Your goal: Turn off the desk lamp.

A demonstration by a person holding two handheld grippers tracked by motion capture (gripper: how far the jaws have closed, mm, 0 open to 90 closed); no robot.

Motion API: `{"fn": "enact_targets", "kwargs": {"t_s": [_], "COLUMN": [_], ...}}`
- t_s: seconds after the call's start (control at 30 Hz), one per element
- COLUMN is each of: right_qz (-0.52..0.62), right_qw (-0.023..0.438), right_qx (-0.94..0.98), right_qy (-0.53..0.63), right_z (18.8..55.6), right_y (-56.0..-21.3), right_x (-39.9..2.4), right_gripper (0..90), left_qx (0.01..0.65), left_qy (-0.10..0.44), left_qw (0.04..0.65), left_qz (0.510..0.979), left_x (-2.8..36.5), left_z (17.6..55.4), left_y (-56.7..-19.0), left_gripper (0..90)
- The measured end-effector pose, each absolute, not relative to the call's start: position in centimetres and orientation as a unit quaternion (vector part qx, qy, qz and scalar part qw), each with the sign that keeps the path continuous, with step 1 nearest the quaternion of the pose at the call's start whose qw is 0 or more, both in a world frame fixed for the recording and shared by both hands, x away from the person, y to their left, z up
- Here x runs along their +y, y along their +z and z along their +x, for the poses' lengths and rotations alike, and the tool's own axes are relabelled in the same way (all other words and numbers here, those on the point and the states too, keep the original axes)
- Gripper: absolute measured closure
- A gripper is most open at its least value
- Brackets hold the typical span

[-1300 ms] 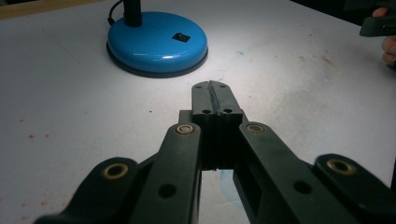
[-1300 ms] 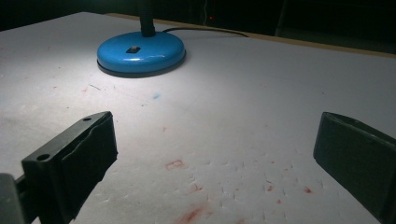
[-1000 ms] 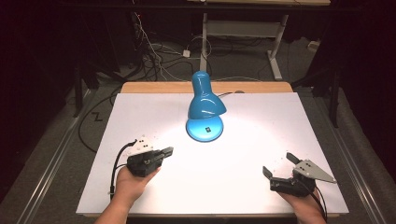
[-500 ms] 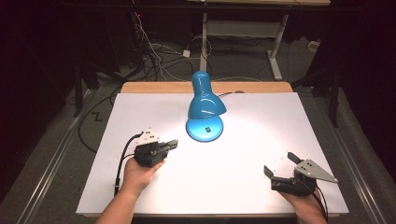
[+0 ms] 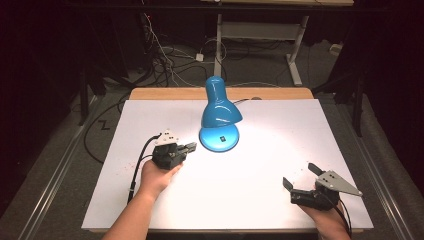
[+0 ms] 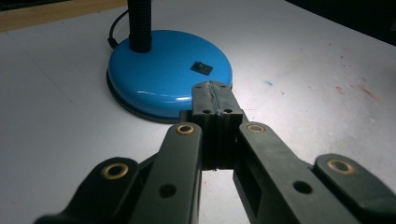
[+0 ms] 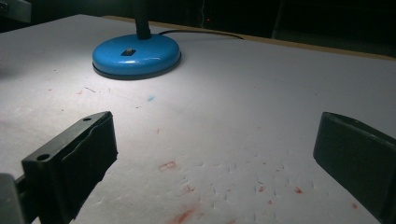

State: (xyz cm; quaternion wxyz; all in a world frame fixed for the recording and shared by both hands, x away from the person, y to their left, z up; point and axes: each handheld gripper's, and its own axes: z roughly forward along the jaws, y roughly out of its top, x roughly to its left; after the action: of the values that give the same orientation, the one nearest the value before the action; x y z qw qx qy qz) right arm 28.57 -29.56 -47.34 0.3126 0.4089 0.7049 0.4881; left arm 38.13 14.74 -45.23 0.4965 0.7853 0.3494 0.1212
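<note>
A blue desk lamp (image 5: pixel 218 107) stands lit at the middle back of the white table (image 5: pixel 280 150). Its round base (image 6: pixel 159 74) carries a small black switch (image 6: pixel 201 68). My left gripper (image 5: pixel 190 147) is shut with nothing between its jaws; its tips (image 6: pixel 212 93) sit just short of the base's near rim, pointing toward the switch. My right gripper (image 5: pixel 301 176) rests open at the front right of the table, far from the lamp base (image 7: pixel 135 54), with nothing between its jaws.
A black cord (image 7: pixel 201 32) runs from the lamp base to the wooden back edge (image 5: pixel 165 93). The white sheet shows faint red marks (image 7: pixel 182 215). Cables (image 5: pixel 160 55) and a desk frame (image 5: pixel 260 30) lie on the dark floor behind.
My left gripper has slid forward and right across the table toward the lamp base, staying shut. The right gripper has kept still.
</note>
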Motion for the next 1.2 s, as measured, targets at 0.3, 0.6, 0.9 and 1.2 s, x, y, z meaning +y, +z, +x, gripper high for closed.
{"fn": "enact_targets", "kwargs": {"t_s": [0.3, 0.6, 0.9, 1.2], "right_qz": [0.408, 0.409, 0.408, 0.405], "right_qw": [0.315, 0.314, 0.314, 0.312], "right_qx": [0.704, 0.704, 0.705, 0.708], "right_qy": [0.489, 0.488, 0.488, 0.488], "right_z": [28.6, 28.6, 28.6, 28.7], "right_y": [-47.3, -47.3, -47.4, -47.5], "right_x": [-29.7, -29.7, -29.7, -29.5], "right_gripper": [0.3, 0.3, 0.3, 0.3], "left_qx": [0.359, 0.364, 0.368, 0.373], "left_qy": [0.110, 0.106, 0.104, 0.097], "left_qw": [0.492, 0.491, 0.492, 0.504], "left_qz": [0.785, 0.784, 0.782, 0.773], "left_x": [13.6, 12.3, 11.3, 9.9], "left_z": [40.1, 41.6, 42.7, 43.5], "left_y": [-45.6, -46.2, -47.0, -47.8], "left_gripper": [87.9, 87.8, 87.9, 87.9]}}
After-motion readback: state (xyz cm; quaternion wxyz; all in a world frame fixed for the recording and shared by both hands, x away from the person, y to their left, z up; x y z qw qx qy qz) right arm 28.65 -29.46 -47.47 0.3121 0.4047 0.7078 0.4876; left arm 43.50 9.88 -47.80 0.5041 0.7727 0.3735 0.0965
